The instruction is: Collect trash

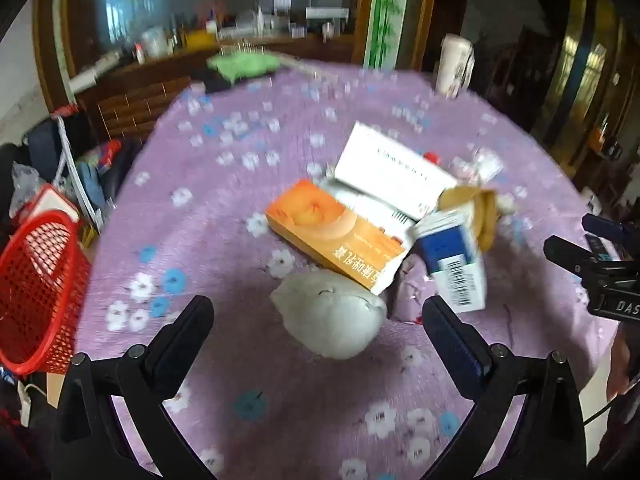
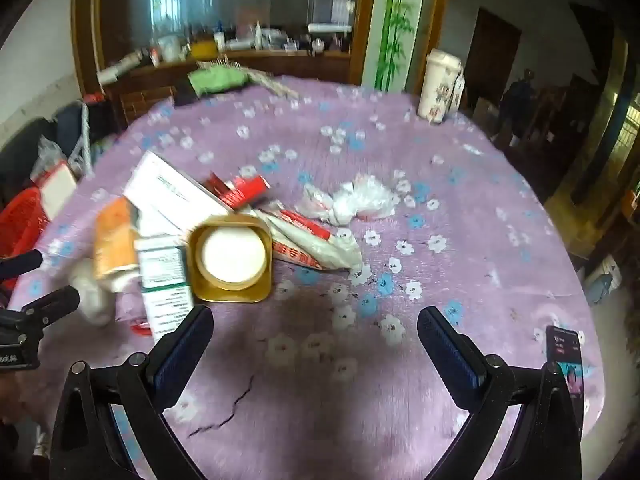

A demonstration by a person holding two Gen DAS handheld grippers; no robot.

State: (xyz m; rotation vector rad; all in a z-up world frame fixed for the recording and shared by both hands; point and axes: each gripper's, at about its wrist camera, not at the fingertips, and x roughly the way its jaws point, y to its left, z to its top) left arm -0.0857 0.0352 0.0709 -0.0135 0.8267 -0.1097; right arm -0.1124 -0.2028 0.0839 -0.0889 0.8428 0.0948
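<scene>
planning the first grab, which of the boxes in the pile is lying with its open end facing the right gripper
The gold-rimmed box: its open mouth shows a white inside, unlike the orange box and white box.

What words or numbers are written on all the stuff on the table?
"DAS": white letters, cut off at the picture's edge, on the right tongs' black body.
Orange box: big white Chinese characters, upside down, too blurred to read.
Blue and white box: barcode, digits too small.
White box: blurred print.

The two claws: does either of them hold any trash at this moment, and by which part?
Nothing is held. The left claw and the right claw both stand wide open above the table, with no item pressed between their fingers.
</scene>
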